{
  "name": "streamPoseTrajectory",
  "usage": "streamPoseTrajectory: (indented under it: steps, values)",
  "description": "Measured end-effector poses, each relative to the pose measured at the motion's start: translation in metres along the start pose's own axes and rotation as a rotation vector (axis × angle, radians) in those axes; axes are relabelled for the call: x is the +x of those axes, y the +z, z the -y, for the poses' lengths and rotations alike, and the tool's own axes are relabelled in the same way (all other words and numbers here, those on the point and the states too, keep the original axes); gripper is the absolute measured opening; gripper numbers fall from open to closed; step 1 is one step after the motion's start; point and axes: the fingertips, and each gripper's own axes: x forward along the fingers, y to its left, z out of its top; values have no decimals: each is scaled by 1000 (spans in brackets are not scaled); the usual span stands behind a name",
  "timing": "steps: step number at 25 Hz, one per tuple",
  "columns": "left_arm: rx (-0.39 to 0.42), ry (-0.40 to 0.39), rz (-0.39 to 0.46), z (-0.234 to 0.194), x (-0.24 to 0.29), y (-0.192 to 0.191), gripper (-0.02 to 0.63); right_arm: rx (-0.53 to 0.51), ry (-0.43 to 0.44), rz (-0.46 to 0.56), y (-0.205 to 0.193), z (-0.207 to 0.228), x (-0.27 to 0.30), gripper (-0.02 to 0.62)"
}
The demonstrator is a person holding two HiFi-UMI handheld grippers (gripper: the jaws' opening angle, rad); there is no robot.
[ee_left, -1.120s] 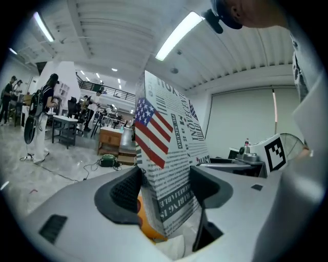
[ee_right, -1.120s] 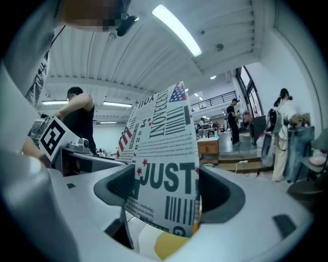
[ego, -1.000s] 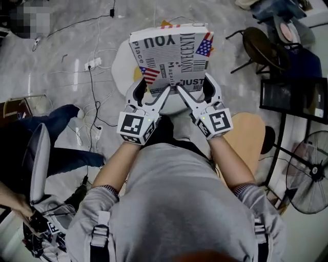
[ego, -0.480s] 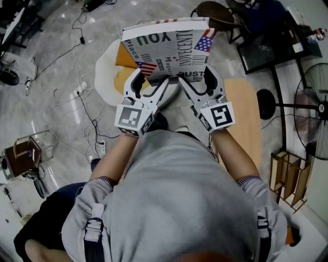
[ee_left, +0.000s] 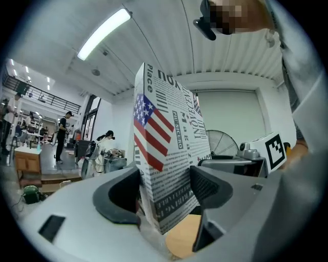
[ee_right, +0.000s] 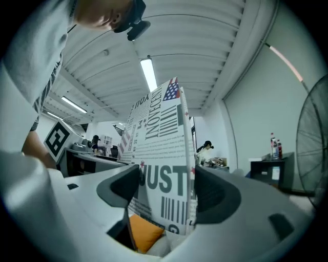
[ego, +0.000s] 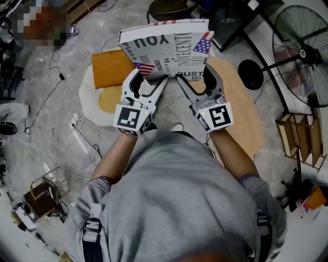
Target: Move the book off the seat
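Note:
A thick book point(ego: 165, 48) with newspaper print and flag patches hangs in the air in front of me, held at its near edge by both grippers. My left gripper point(ego: 149, 81) is shut on its left corner and my right gripper point(ego: 196, 79) on its right corner. The right jaws have just been closing, with the book between them. In the left gripper view the book point(ee_left: 169, 153) stands upright between the pads point(ee_left: 205, 185). The right gripper view shows the book point(ee_right: 161, 148) pressed between both dark pads point(ee_right: 212, 192). The white round seat point(ego: 87, 102) with an orange cushion point(ego: 110, 66) lies below, left of the book.
A light wooden tabletop point(ego: 246, 112) lies to the right under my right arm. A standing fan point(ego: 302, 51) and a wooden rack point(ego: 297, 138) stand at the far right. Cables point(ego: 61, 128) run over the grey floor at left. A dark chair point(ego: 169, 7) stands beyond the book.
Both grippers have swung round with the book held between them. The white seat that lay under the book now lies to its left, and the wooden tabletop and fan have come nearer.

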Motion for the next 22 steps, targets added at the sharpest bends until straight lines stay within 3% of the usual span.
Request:
streamPoseTrajectory:
  steps: [2,4,7,8,11,22]
  values:
    - [2,-52,1,0,8,1,325,-4,-50,2,1,5,-1,341]
    - [-7,-6,-1,-28,-13,-4,325,2,-5,-13,-6,-21,22,341]
    - [-65,313,-13,-99,-100,-22,325,30,310,-80,-28,-108,88,341]
    - [-70,360,-15,-119,-118,-25,325,34,356,-88,-34,-130,106,341]
    - [-62,364,-17,-148,-136,-28,325,40,359,-91,-40,-155,129,341]
    - [-77,374,-41,-142,-140,-28,325,36,367,-123,-36,-159,124,341]
